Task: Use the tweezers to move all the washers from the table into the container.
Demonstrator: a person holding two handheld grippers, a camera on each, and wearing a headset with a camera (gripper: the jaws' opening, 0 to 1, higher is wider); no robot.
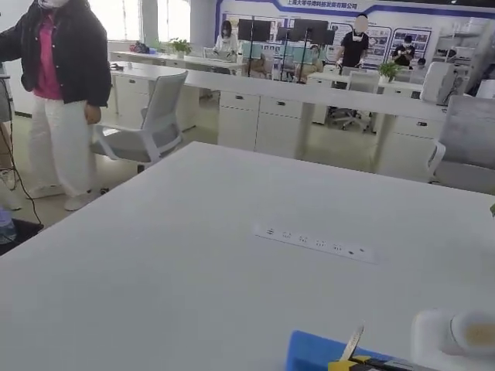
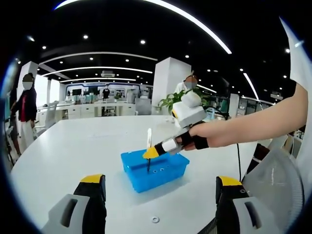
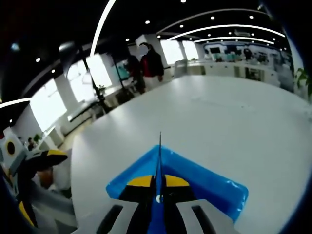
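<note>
A blue container (image 2: 155,170) is seen on a plain white worktop (image 1: 193,255); the left claw (image 2: 161,181) is tipped yellow.

This is a big open-plan office. A long white table (image 1: 193,270) has a socket strip (image 1: 313,242) set flush into its top, and a grey mesh swivel chair (image 1: 151,124) stands at its far edge. Behind it run rows of white desks (image 1: 309,87) with drawer cabinets (image 1: 278,124) beneath and potted plants (image 1: 179,46) and dark monitors (image 1: 255,29) on top. Printed display boards (image 1: 410,39) cover the back wall, and people (image 1: 66,62) stand or sit about. The dark ceiling carries recessed spotlights (image 2: 142,42) and curved light strips (image 2: 195,23).
</note>
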